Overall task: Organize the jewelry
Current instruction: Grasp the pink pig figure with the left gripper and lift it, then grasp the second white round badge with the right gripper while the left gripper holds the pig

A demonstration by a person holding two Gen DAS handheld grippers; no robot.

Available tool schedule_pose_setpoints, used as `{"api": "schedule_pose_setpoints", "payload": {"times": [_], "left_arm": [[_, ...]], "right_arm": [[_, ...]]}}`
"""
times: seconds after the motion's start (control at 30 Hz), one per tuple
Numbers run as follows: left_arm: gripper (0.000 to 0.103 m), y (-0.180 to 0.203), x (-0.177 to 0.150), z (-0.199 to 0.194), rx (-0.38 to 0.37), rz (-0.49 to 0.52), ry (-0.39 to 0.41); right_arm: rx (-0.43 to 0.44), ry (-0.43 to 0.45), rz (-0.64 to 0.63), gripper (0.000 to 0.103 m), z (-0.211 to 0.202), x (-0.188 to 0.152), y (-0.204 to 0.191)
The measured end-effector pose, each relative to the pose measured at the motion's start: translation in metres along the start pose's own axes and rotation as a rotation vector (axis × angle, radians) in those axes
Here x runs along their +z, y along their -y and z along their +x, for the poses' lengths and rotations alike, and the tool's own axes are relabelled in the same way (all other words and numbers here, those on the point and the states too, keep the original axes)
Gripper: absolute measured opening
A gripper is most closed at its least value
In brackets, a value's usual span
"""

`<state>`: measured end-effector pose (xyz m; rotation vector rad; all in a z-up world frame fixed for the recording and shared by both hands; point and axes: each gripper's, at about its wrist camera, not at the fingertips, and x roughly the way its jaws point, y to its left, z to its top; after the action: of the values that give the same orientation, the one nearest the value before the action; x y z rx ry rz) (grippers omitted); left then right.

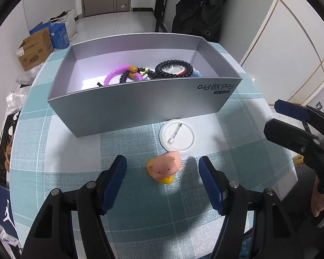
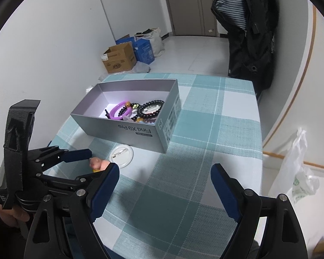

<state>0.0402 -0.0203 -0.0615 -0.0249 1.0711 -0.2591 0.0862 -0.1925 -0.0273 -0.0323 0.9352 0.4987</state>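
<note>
A pink pig charm on a yellow base (image 1: 163, 170) lies on the checked tablecloth, between the fingers of my open left gripper (image 1: 163, 172). Behind it a white pin badge (image 1: 178, 137) lies face down. The silver box (image 1: 140, 110) holds a purple bangle (image 1: 116, 74) and dark bead bracelets (image 1: 173, 69). My right gripper (image 2: 164, 181) is open and empty over the cloth, right of the left gripper (image 2: 90, 164). The right wrist view also shows the pig (image 2: 96, 163), badge (image 2: 121, 153) and box (image 2: 123, 129).
The table (image 2: 216, 142) ends close at the right. A dark coat (image 2: 252, 34) hangs behind the table. Cardboard and blue boxes (image 2: 123, 58) stand on the floor by the wall. A plastic bag (image 2: 298, 172) hangs at the right.
</note>
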Motion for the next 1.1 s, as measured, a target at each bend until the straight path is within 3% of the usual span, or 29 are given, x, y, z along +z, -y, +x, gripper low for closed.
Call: {"api": "schedule_pose_setpoints", "payload": {"times": [0.03, 0.07, 0.1, 0.13, 0.47, 0.97, 1.1], "left_arm": [[0.053, 0.001, -0.001, 0.0, 0.012, 0.007, 0.0], [0.037, 0.003, -0.001, -0.001, 0.026, 0.017, 0.001], [0.029, 0.004, -0.001, -0.001, 0.032, 0.025, -0.001], [0.027, 0.004, -0.001, -0.001, 0.036, 0.028, -0.003], [0.027, -0.01, 0.003, -0.004, -0.028, -0.035, -0.014], [0.027, -0.035, 0.014, -0.062, -0.117, -0.146, 0.159], [0.027, -0.046, 0.019, -0.07, -0.122, -0.168, 0.197]], "right_arm": [[-0.002, -0.002, 0.003, 0.087, 0.0, 0.0, 0.001], [-0.003, -0.003, 0.007, 0.087, 0.001, -0.001, 0.002], [-0.002, -0.005, 0.011, 0.087, 0.001, -0.001, 0.002], [-0.001, -0.008, 0.014, 0.087, 0.002, -0.001, 0.002], [-0.021, -0.031, 0.041, 0.087, 0.009, -0.009, 0.002], [0.022, -0.058, 0.02, 0.085, 0.034, -0.004, -0.033], [0.027, -0.076, -0.032, 0.076, 0.046, -0.002, -0.051]]}}
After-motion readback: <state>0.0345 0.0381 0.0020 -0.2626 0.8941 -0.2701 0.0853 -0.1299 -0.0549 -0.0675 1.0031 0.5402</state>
